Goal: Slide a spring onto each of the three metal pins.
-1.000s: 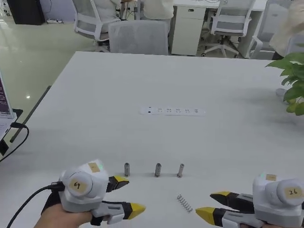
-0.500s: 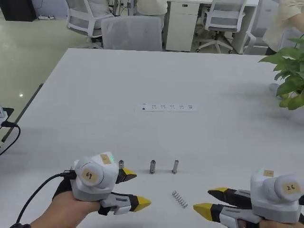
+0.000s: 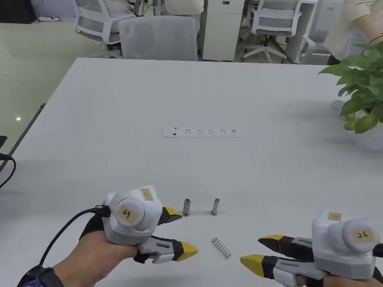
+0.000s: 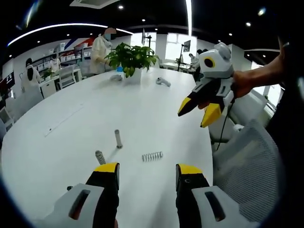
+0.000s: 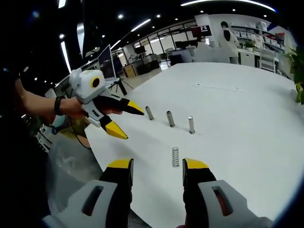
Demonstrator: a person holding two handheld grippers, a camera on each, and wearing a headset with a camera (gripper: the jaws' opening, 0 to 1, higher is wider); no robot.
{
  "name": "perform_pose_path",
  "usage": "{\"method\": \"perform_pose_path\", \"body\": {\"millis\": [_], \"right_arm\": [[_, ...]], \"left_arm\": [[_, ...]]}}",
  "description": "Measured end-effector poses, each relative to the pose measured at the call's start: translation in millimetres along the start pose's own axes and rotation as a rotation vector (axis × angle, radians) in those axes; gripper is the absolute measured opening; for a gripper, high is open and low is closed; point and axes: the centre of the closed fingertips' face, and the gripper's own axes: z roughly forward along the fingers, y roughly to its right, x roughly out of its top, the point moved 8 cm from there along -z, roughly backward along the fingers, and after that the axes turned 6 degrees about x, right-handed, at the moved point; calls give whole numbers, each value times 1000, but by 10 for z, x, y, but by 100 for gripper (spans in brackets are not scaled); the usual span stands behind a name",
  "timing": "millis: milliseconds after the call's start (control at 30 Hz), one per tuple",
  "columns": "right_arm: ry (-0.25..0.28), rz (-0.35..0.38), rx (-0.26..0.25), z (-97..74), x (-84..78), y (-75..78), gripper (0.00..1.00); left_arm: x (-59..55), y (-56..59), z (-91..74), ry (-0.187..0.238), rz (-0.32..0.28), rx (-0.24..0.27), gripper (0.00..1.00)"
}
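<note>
While the loose spring [image 3: 220, 247] lies between the left gripper [image 3: 187, 233] and right gripper [image 3: 254, 251] in the head view, both gape. The left gripper view faces the bare pin [image 4: 118, 138]; the right gripper view frames the spring, presumably to grab it.

In the head view the left gripper [image 3: 188, 232] hides the leftmost pin [image 5: 149, 112] — the right gripper [image 3: 251, 250] is cropped below.
</note>
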Motion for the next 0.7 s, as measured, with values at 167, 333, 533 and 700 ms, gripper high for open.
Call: {"method": "perform_pose_path", "body": {"millis": [167,333,533,700], "right_arm": [[-1,2,-1,1,-11,1,40],[-4,1,-2,-5,-17,-1,41],[-6,3,0,-15,-27,-14,42],[-24,-8,7,-18,-48,-35,45]], "left_arm": [[19,13,108,-17,28,-23,41],[65,35,202,-27,60,-46,41],[113,42,343,-52,120,-72,40],[121,56,466,-77,160,-96,39]]}}
